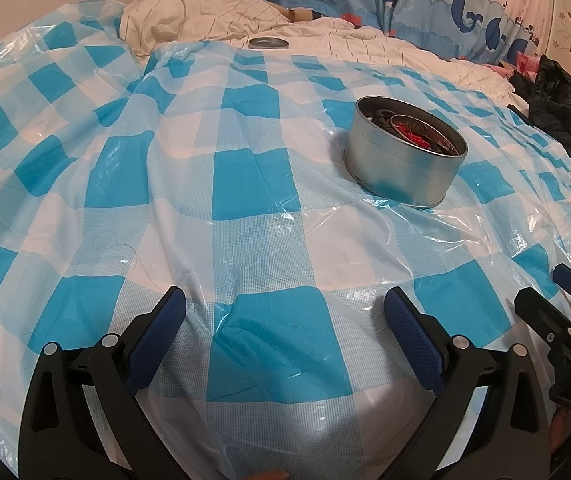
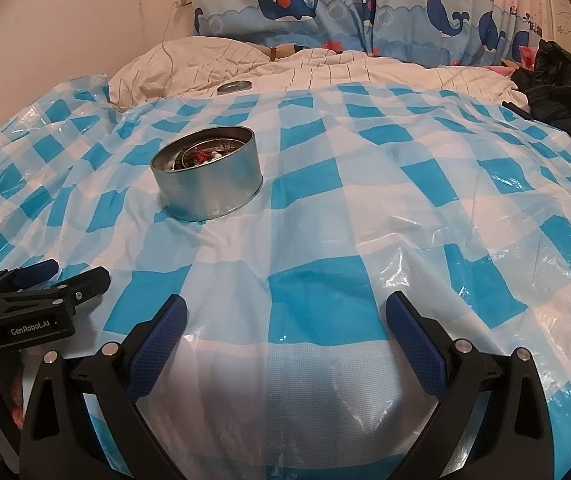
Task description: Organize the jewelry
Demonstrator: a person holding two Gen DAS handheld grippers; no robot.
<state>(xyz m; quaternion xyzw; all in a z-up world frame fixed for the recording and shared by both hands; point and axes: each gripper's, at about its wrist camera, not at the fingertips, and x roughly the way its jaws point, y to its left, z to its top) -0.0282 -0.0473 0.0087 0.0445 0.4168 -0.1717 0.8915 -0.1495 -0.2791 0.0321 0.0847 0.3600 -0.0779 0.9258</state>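
Round, open-topped silver metal tin point(image 1: 405, 156) sits upright on a blue-and-white checked plastic sheet point(image 1: 245, 184) spread over a bed. Inside the tin: a tangle of jewelry point(image 2: 205, 155), with red pieces, small white beads and dark strands visible; individual items too small to sort out. A shallow round metal lid point(image 1: 268, 43) lies beyond the tin, toward the head of the bed, on the cream striped bedding point(image 2: 325, 68) just past the sheet's far edge, well apart from the tin. Behind the lid, a blue curtain printed with whales point(image 2: 325, 4). A heap of dark clothing point(image 2: 557, 84) lies far to the right of the tin at the bed's edge. Left gripper point(image 1: 285, 304), black with blue ribbed pads, hangs in front of the tin on the near side, jaws spread wide, nothing between them. Right gripper point(image 2: 285, 312), same build, also in front of the tin and to its right, jaws equally wide and empty. Both sit low over the sheet, side by side.
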